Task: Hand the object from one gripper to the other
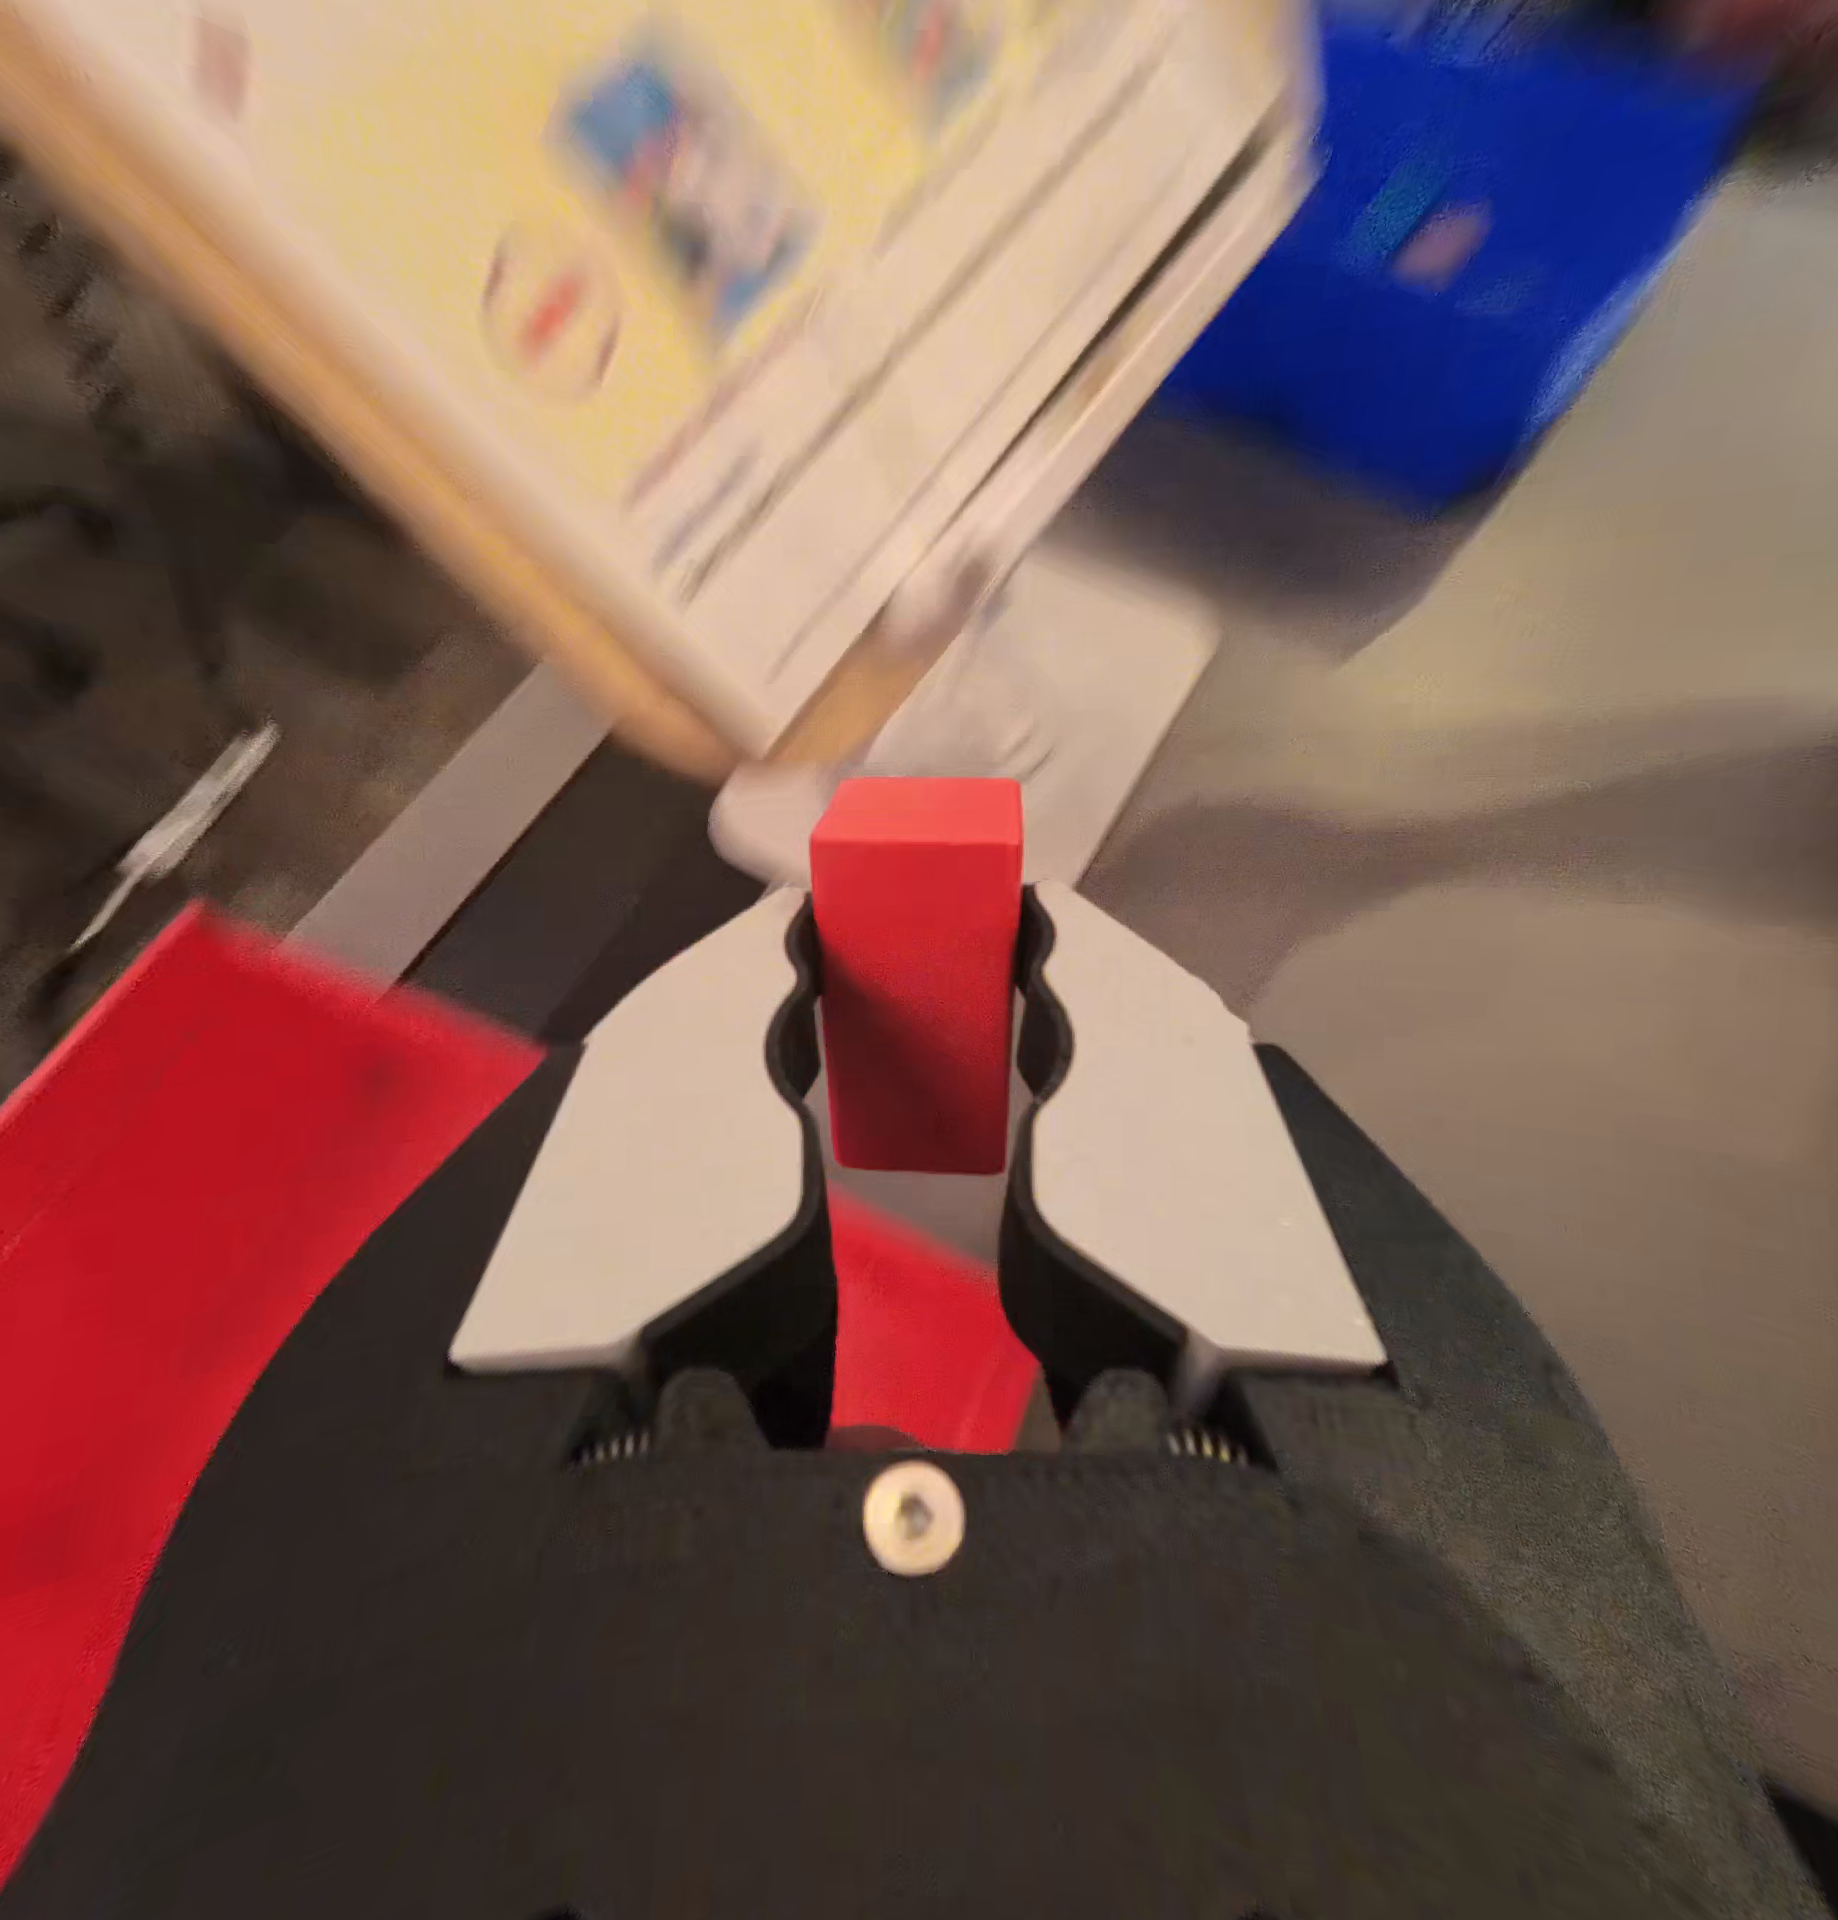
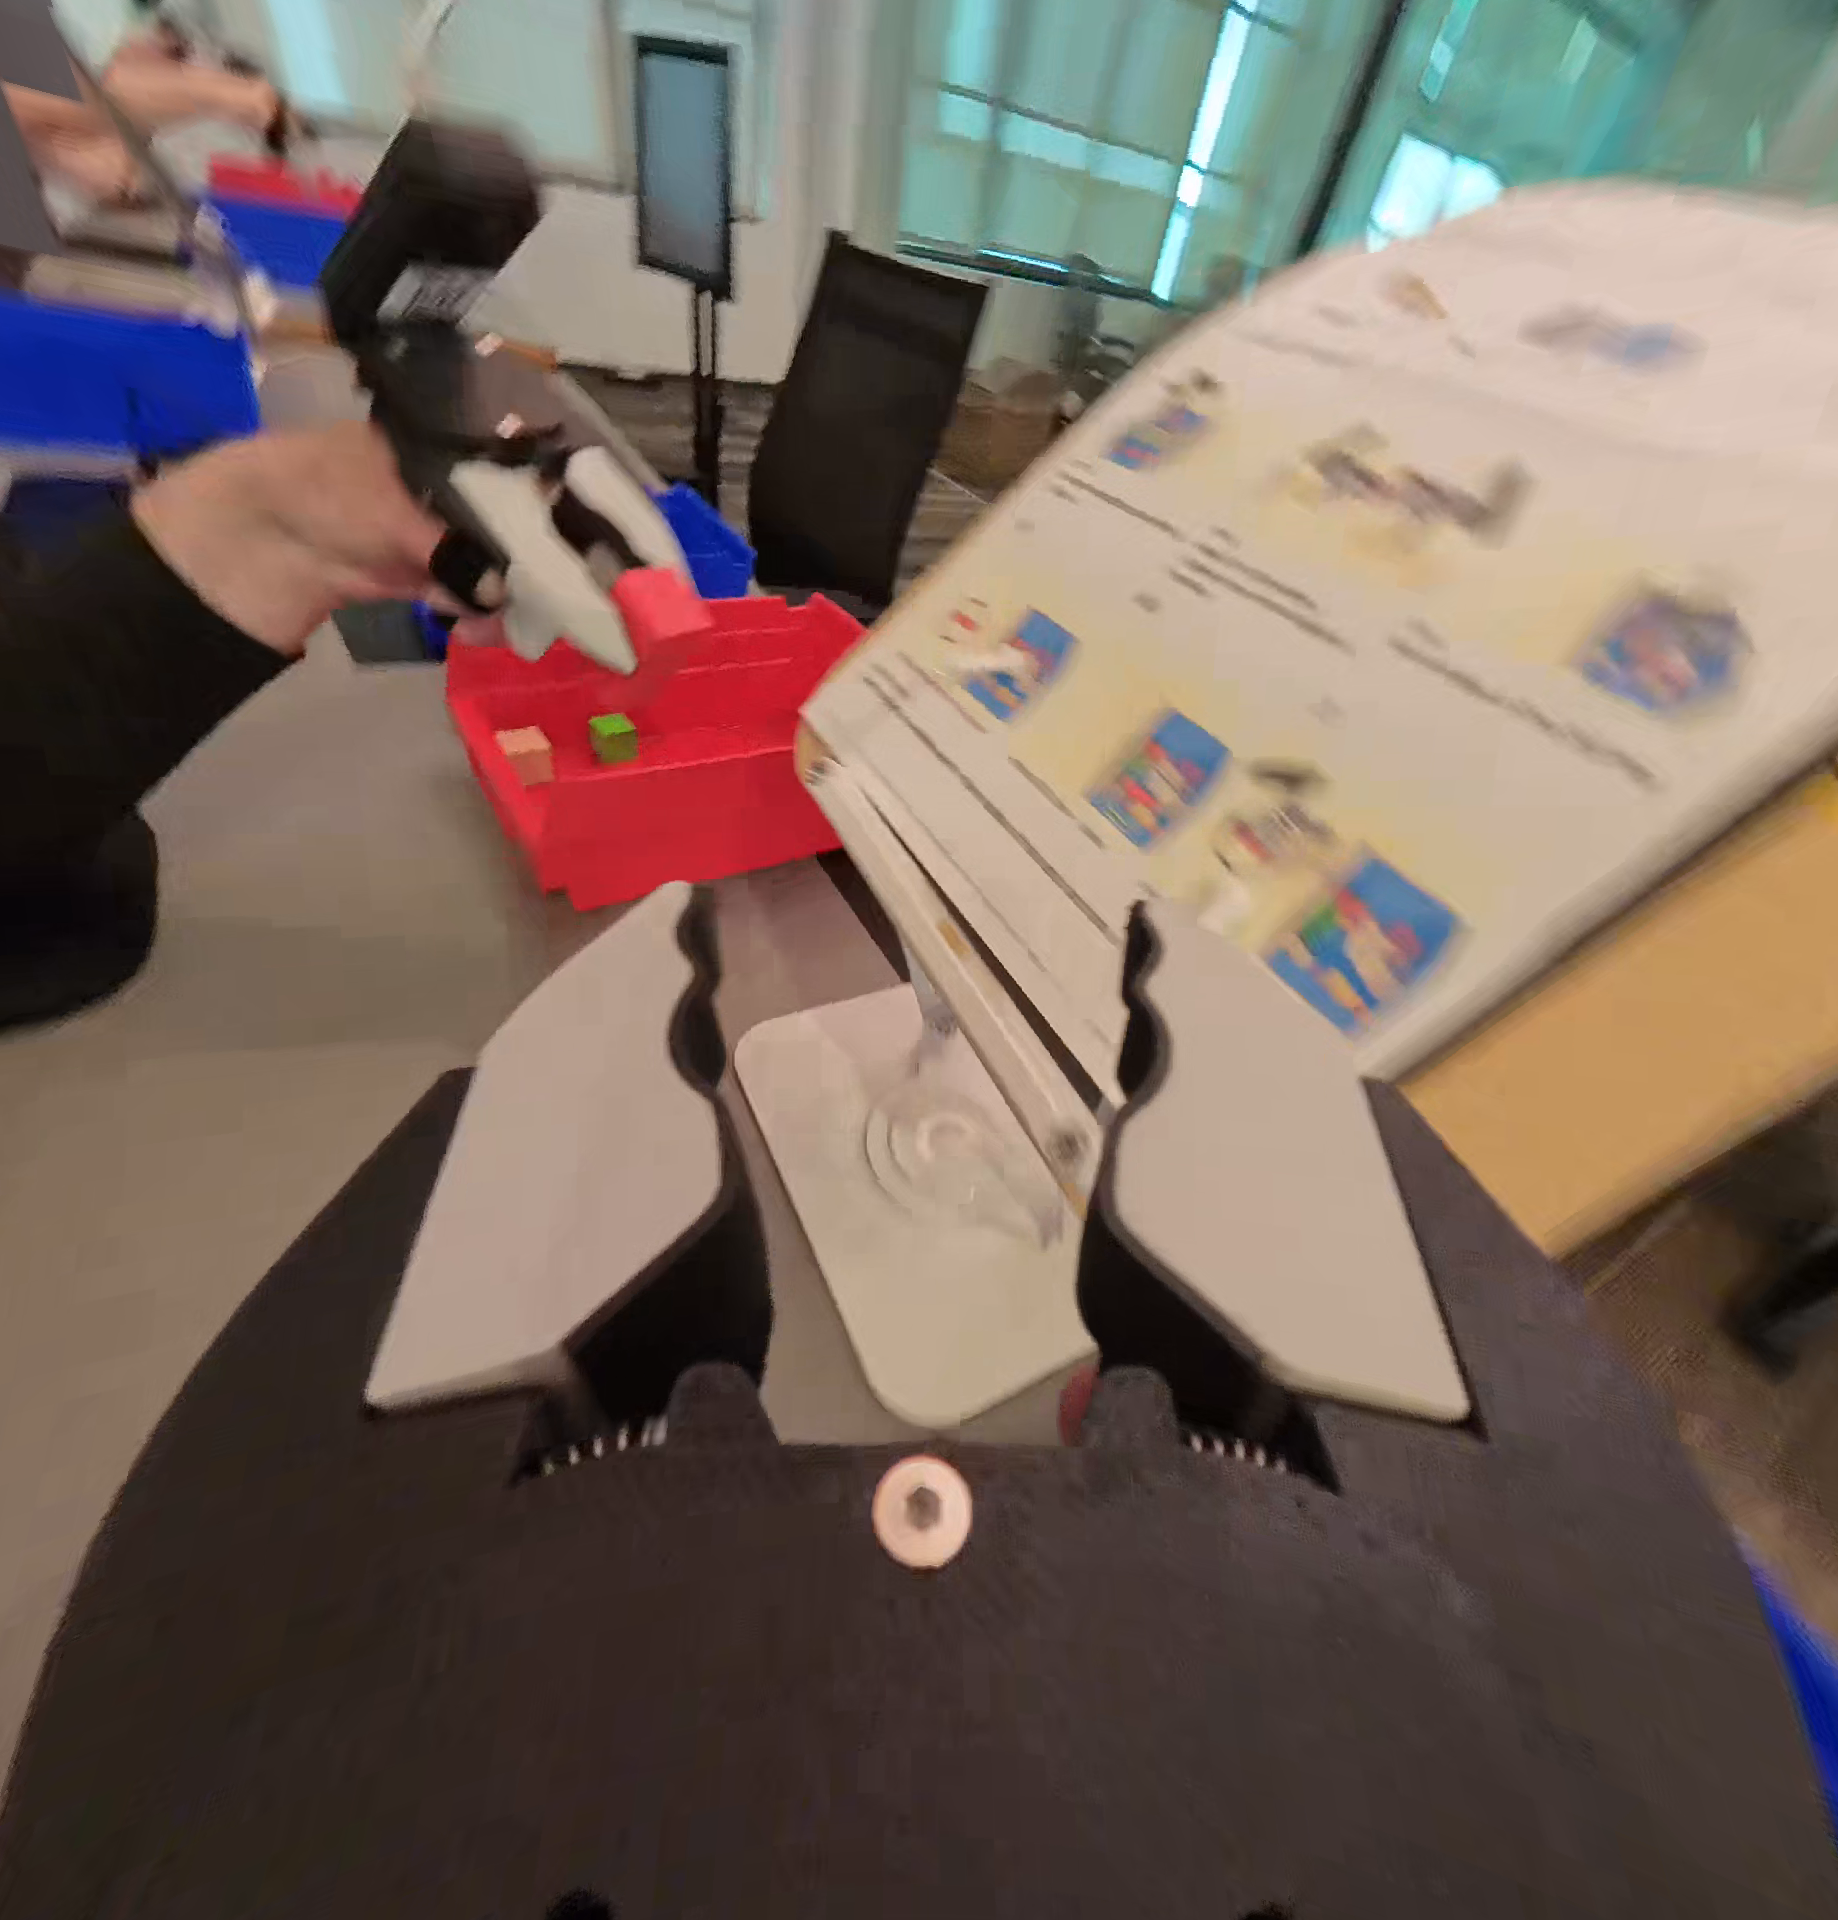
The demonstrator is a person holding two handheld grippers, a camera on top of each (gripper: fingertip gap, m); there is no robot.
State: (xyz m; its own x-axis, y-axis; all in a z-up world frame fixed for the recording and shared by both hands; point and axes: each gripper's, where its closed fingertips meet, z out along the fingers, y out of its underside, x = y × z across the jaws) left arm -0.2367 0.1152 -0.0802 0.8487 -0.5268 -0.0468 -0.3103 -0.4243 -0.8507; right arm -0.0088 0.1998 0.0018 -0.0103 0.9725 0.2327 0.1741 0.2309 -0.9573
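My left gripper (image 1: 917, 904) is shut on a red rectangular block (image 1: 917, 977); both pads press its sides and its far end sticks out past the fingertips. The right wrist view shows the same gripper (image 2: 624, 613), held in a hand at the left, with the red block (image 2: 666, 608) in its fingers above a red bin (image 2: 686, 821). My right gripper (image 2: 915, 935) is open and empty, its fingers spread wide over a white stand base (image 2: 894, 1184), well apart from the block.
The red bin holds a green cube (image 2: 611, 738) and a tan cube (image 2: 526, 754). A tilted printed sheet board (image 2: 1362, 623) on the white stand is close to my right fingers. Blue bins (image 2: 94, 364) stand at the far left, a black chair (image 2: 863, 416) behind. Across from one pair of fingers to the other is roughly 30 centimeters.
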